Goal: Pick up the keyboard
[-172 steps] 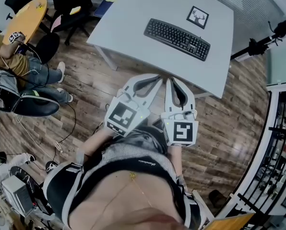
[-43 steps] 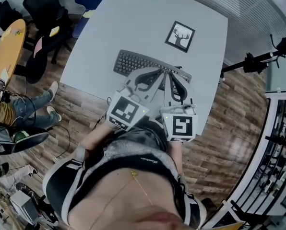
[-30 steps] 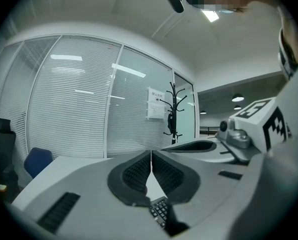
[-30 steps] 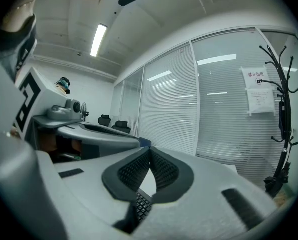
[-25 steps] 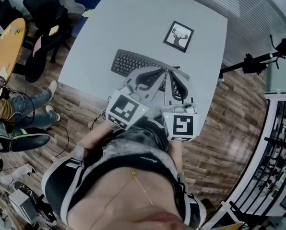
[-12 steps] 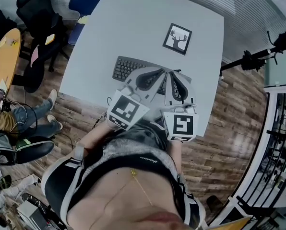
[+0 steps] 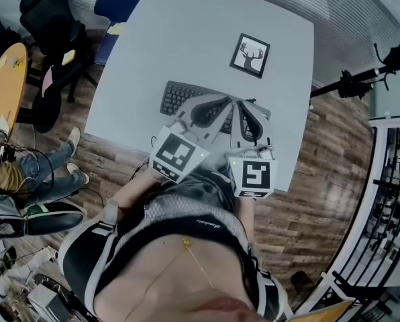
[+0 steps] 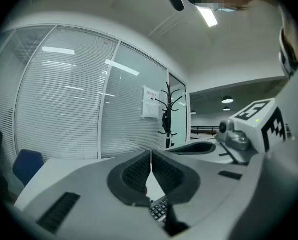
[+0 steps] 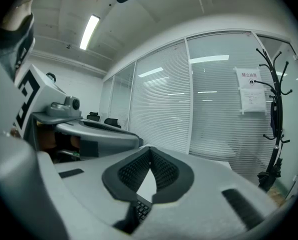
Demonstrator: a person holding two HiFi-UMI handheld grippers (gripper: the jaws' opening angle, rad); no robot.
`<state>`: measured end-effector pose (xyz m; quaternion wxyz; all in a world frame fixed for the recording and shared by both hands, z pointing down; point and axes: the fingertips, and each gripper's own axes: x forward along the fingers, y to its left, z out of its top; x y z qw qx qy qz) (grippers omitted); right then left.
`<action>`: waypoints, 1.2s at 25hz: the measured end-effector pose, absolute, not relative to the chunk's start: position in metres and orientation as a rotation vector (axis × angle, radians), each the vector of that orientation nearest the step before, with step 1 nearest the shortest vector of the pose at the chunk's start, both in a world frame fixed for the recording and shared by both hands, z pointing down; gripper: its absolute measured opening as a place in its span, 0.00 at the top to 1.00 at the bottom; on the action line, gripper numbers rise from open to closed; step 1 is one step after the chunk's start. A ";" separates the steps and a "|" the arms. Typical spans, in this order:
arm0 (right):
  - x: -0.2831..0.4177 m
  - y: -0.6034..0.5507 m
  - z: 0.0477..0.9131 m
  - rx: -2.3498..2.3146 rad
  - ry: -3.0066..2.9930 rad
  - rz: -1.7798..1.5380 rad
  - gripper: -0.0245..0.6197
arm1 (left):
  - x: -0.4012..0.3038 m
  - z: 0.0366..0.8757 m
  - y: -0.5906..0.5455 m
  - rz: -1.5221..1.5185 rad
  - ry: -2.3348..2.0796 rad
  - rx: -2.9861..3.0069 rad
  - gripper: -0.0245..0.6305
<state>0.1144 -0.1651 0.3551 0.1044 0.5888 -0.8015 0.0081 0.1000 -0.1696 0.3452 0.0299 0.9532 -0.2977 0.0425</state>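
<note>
A black keyboard (image 7: 178,95) lies on the white table (image 7: 186,39), and both grippers hover over its right part. My left gripper (image 7: 231,100) is shut with nothing between its tips. My right gripper (image 7: 241,102) is shut too, right beside the left one, tips nearly meeting. In the left gripper view a few keys of the keyboard (image 8: 159,210) show below the closed jaws; the left gripper (image 8: 151,152) points almost level. In the right gripper view the keyboard (image 9: 140,210) peeks out under the right gripper (image 9: 149,149). Neither gripper holds anything.
A framed deer picture (image 7: 250,55) lies on the table beyond the keyboard. Office chairs (image 7: 52,25) stand left of the table, and a seated person's legs (image 7: 25,180) are at far left. A tripod (image 7: 358,79) and black railing (image 7: 388,200) are to the right.
Both grippers have crept a little forward over the keyboard, still shut and side by side. The head view shifted slightly, and the seated person's legs at left moved.
</note>
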 end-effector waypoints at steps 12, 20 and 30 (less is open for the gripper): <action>0.106 -0.168 0.357 1.701 -2.381 0.033 0.95 | 0.092 0.346 -0.174 0.121 -0.950 2.923 0.95; 0.102 -0.168 0.359 1.685 -2.374 0.072 0.96 | 0.089 0.349 -0.174 0.137 -0.957 2.924 0.95; 0.107 -0.174 0.373 1.692 -2.323 0.036 0.95 | 0.086 0.367 -0.182 0.184 -0.979 2.904 0.95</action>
